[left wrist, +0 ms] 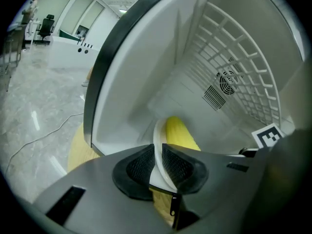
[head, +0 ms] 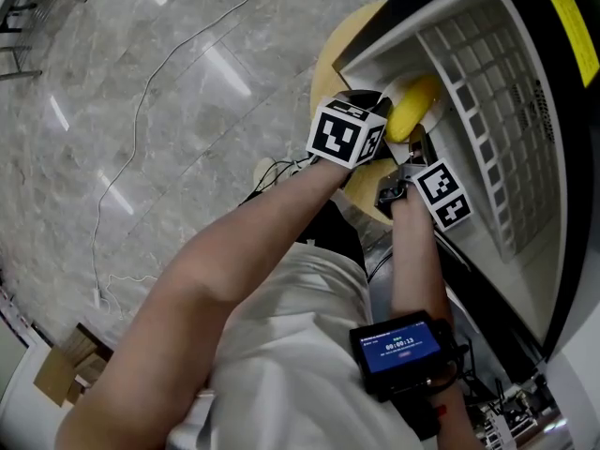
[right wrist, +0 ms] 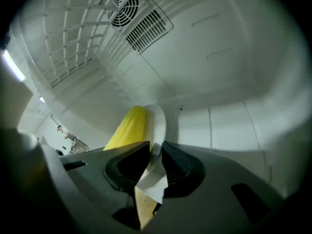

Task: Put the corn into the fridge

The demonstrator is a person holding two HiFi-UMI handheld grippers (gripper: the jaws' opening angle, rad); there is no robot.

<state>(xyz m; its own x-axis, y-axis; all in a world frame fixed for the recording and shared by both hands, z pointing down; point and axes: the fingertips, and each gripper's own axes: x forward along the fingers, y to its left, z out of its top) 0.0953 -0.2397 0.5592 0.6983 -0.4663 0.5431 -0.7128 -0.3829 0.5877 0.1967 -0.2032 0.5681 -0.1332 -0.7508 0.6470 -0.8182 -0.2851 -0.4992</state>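
A yellow corn cob (head: 412, 107) lies on a white plate (left wrist: 158, 133), and both are held inside the mouth of the open fridge (head: 487, 111). My left gripper (left wrist: 157, 154) is shut on the plate's rim, with the corn (left wrist: 181, 133) just beyond its jaws. My right gripper (right wrist: 155, 152) is shut on the opposite rim of the plate (right wrist: 158, 122), and the corn (right wrist: 126, 128) lies to the left of its jaws. In the head view the two marker cubes sit side by side at the fridge opening, and the plate is mostly hidden under them.
The fridge is white inside, with a wire shelf (head: 478, 92) and a round fan vent (left wrist: 227, 84) on the back wall. It stands on a round wooden top (head: 330, 56). A thin cable (head: 141, 111) trails over the marble floor. A cardboard box (head: 66, 368) lies at lower left.
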